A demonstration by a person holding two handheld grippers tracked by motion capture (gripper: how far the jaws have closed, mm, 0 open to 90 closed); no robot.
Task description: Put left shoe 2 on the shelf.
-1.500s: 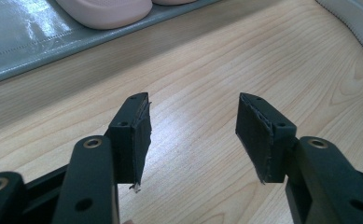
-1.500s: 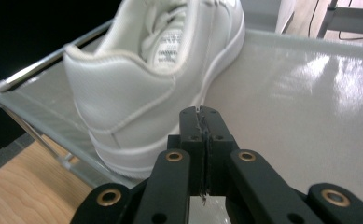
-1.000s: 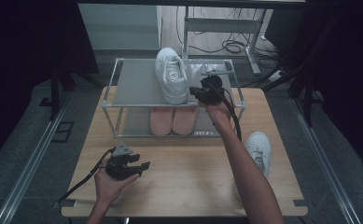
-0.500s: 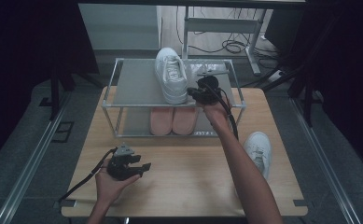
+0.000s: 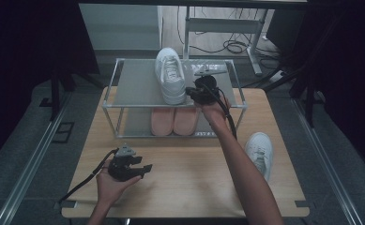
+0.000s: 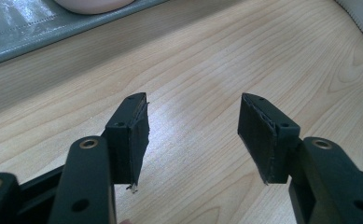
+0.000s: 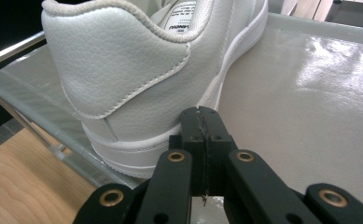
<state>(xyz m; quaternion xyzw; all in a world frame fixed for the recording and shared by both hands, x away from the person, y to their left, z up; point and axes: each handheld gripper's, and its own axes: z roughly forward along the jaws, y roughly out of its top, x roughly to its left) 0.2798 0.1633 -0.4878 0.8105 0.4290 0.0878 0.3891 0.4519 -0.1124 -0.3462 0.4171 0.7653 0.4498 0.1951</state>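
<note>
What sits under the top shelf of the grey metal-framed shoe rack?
A pair of pink shoes stands on the lower shelf of the rack, heels towards the person; their front halves are covered by the top shelf.

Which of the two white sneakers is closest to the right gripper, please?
The white sneaker on the rack's top shelf: the shut right gripper sits right at its heel. The other white sneaker lies on the wooden table, well away from it.
</note>
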